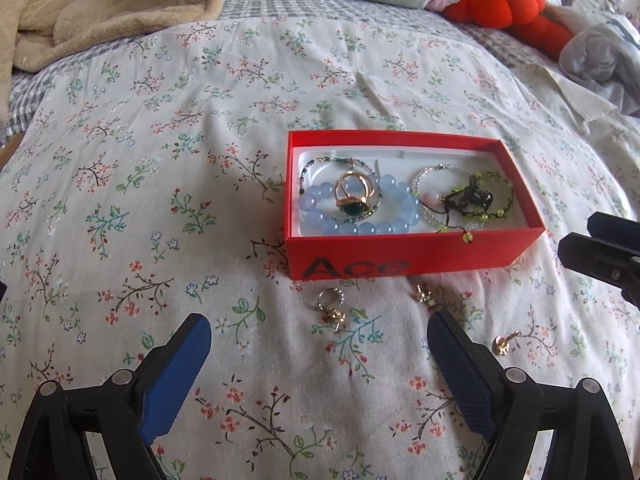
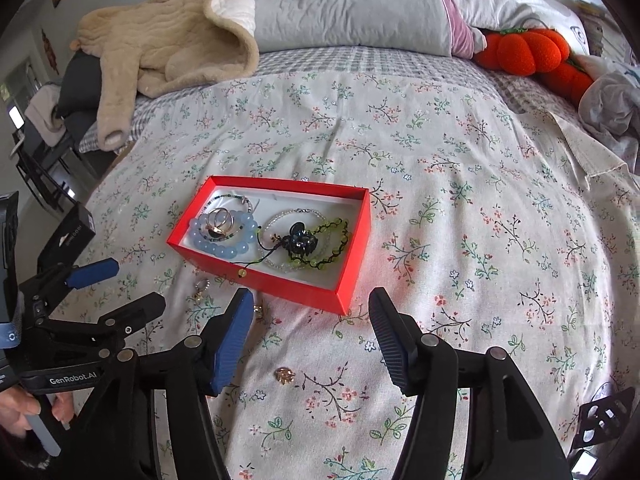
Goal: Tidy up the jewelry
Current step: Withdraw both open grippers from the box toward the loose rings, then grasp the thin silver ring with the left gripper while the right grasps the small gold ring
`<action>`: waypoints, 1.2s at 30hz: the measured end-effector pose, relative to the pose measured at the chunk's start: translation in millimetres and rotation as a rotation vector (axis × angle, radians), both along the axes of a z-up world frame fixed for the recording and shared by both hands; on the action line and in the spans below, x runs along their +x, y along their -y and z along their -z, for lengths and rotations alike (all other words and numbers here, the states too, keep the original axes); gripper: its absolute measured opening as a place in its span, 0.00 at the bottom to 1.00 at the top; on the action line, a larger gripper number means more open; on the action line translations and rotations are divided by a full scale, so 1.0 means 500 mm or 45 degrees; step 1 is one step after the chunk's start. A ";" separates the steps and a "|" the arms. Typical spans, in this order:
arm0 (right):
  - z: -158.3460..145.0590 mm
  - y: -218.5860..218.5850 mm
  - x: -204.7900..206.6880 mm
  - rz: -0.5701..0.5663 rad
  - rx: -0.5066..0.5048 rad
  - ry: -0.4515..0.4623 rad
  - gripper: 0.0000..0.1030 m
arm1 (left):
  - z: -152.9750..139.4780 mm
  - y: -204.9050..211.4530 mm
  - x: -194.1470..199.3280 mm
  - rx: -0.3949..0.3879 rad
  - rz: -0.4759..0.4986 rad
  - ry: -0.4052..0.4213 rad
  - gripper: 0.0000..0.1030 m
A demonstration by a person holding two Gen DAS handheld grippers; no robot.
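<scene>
Three small loose pieces lie on the flowered bedspread [image 1: 160, 184] just in front of the red box [image 1: 412, 248], and the coming move, as I judge it, turns on which gripper stands nearer to which piece. The box sits with its long side facing both cameras and already holds a blue bead bracelet [image 1: 360, 216], a gold ring [image 1: 354, 196] and a green and black cord bracelet [image 1: 480, 200].

The left gripper [image 1: 320, 372] stands wide open and empty, pointing down at the bedspread. A small silver ring [image 1: 331, 300] lies between the lines of its two fingers, a little ahead of the tips and near the box wall (a straight reach forward would meet it). A gold earring [image 1: 424, 296] lies just beyond its right finger [image 1: 452, 356], close to the tip.

The right gripper [image 2: 312, 320] is about half open with nothing between its fingers. A small gold charm [image 2: 285, 376] lies on the cloth between and below its fingers, nearer the camera than the tips, so that gripper would have to draw back or tip down to take it. In this view the earring [image 2: 258, 311] sits right beside its left finger [image 2: 234, 340].
</scene>
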State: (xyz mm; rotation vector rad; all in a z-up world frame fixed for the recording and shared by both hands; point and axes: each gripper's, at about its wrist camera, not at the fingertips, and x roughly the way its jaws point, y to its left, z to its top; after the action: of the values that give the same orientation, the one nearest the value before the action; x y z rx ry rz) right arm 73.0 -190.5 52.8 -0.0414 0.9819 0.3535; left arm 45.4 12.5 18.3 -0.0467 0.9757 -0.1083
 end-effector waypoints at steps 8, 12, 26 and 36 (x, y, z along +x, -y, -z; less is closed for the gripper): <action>0.034 0.019 -0.035 -0.025 -0.074 -0.026 0.63 | 0.023 -0.023 -0.028 -0.004 -0.009 -0.032 0.91; 0.064 0.021 -0.056 -0.049 -0.113 -0.055 0.63 | 0.039 -0.038 -0.038 0.010 -0.020 -0.041 0.91; 0.161 -0.019 -0.098 -0.135 -0.189 -0.137 0.63 | 0.097 -0.039 -0.059 0.096 0.016 -0.029 0.91; 0.174 -0.039 -0.084 -0.122 -0.187 -0.077 0.75 | 0.145 -0.023 -0.044 0.192 0.044 -0.024 0.97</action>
State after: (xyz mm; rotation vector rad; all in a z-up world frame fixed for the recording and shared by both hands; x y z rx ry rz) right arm 31.0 -171.2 -34.0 -0.2125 1.0669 0.3717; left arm 23.1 24.2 -54.3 0.1083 1.0014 -0.0659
